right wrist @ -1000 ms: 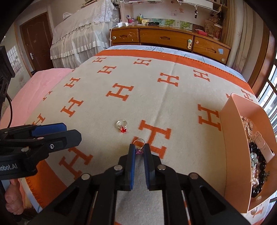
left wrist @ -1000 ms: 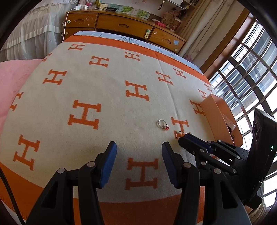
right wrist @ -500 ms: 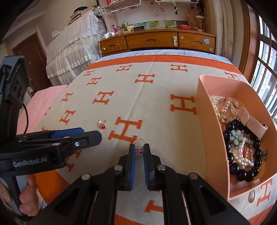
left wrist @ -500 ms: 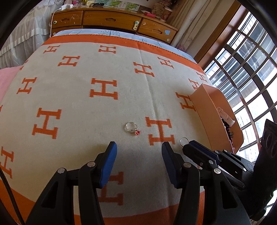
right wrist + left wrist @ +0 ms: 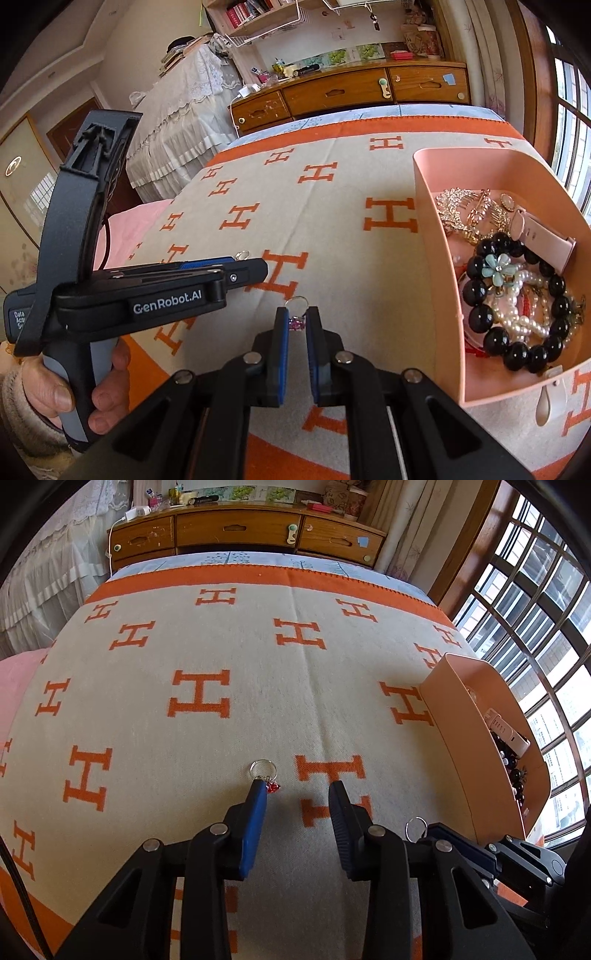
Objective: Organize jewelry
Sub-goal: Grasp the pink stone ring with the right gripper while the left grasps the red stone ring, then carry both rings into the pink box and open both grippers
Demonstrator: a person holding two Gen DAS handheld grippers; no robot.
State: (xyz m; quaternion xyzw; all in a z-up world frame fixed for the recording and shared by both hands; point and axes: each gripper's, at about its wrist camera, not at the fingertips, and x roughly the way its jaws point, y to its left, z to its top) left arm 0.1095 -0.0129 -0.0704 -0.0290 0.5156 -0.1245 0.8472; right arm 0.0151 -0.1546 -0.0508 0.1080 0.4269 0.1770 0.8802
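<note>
Black fingers [image 5: 341, 827], blue pads [image 5: 255, 827]

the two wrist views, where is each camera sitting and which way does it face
Left wrist: sits on the left tool, facing along the blanket toward the dresser; its open fingers reach a red-stone ring.
Right wrist: sits on the right tool, facing the same way, shut on a pink-stone ring; the left tool and hand show at left.
Shared: blanket, dresser, pink box, both rings.
</note>
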